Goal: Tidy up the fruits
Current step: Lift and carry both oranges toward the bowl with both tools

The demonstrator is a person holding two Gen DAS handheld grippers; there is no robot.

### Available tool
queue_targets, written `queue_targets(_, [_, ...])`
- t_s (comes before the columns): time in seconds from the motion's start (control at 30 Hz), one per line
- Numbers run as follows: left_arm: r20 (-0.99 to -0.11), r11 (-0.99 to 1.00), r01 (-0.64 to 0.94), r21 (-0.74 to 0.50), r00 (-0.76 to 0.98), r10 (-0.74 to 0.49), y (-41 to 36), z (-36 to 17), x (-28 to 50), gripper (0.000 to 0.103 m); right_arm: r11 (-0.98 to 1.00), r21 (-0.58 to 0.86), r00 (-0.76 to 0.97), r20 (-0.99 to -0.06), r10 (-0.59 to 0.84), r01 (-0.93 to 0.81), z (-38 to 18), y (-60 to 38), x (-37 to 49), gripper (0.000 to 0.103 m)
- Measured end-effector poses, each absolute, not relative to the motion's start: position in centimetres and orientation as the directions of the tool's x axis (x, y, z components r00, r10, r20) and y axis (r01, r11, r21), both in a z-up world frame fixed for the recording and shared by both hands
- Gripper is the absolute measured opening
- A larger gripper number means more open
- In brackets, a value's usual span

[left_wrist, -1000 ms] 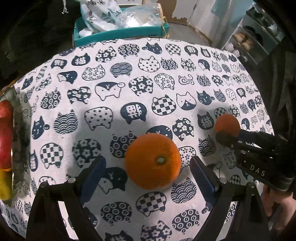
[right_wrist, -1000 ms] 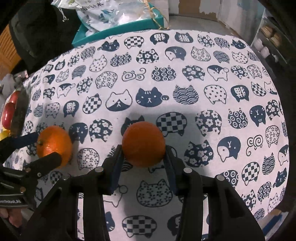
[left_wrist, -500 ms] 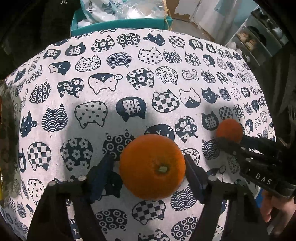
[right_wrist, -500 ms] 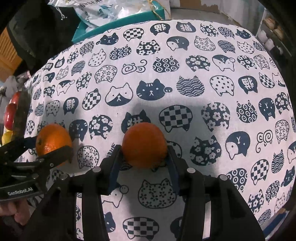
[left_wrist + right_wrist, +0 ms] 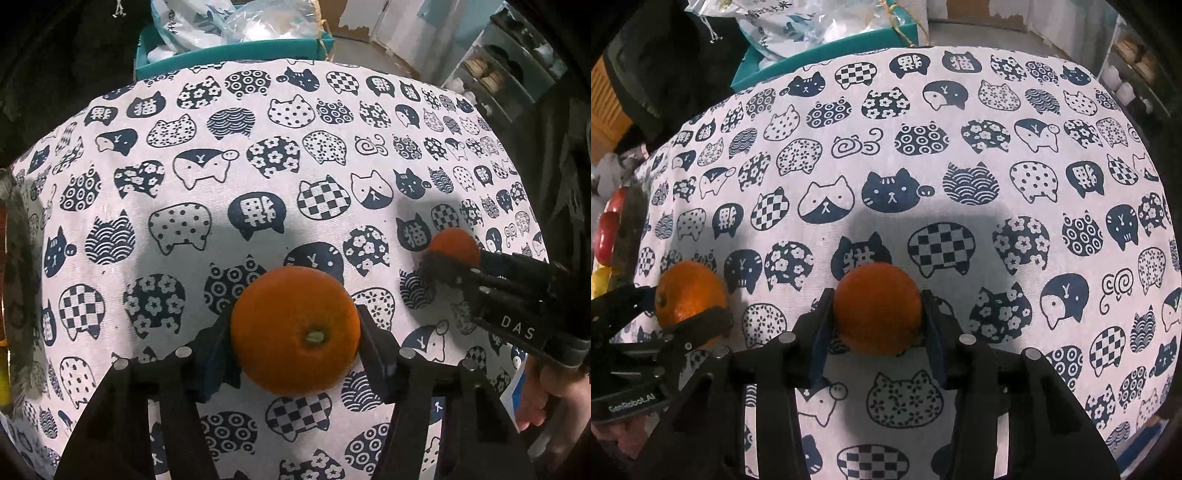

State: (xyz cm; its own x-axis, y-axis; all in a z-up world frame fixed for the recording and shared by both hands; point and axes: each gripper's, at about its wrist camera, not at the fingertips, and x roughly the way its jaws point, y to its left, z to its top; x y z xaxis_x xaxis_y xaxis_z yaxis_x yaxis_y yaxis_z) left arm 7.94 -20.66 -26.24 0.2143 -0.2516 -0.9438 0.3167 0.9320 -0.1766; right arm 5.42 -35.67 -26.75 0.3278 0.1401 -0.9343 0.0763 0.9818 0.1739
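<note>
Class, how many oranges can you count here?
2: one round orange clamped in the left gripper, another round orange clamped in the right gripper. Others may be hidden offscreen.

Table under a white cat-print cloth (image 5: pixel 207 155), two oranges (image 5: pixel 295 328) (image 5: pixel 877 308) on it.

Reads "DAS" in white letters on the black body of the right gripper (image 5: pixel 448 264), toward the right edge of the left wrist view. Reads "GenRobot.AI" in white on the black body of the left gripper (image 5: pixel 689 317), at the lower left of the right wrist view. Shows the character 猫 printed on several dark cat heads of the tablecloth (image 5: pixel 960 192), one (image 5: pixel 961 61) near its far edge, another (image 5: pixel 413 233) toward its right edge.
</note>
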Motion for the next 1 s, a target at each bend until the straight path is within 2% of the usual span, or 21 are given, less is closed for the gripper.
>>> queue_targets(0.53, [-0.898, 0.942, 0.286, -0.178, 0.344, -0.274, -16.5, -20.3, 7.0, 0.063, 0.991, 0.127, 0.407, -0.908, 0.096, 0.049, -23.2, -33.9, 5.4, 0.043])
queue_targets(1.0, [-0.838, 0.950, 0.249, -0.188, 0.463, -0.287, -12.1, -14.3, 5.8, 0.063, 0.992, 0.116, 0.521, -0.844, 0.127, -0.053, -16.5, -29.3, 5.2, 0.043])
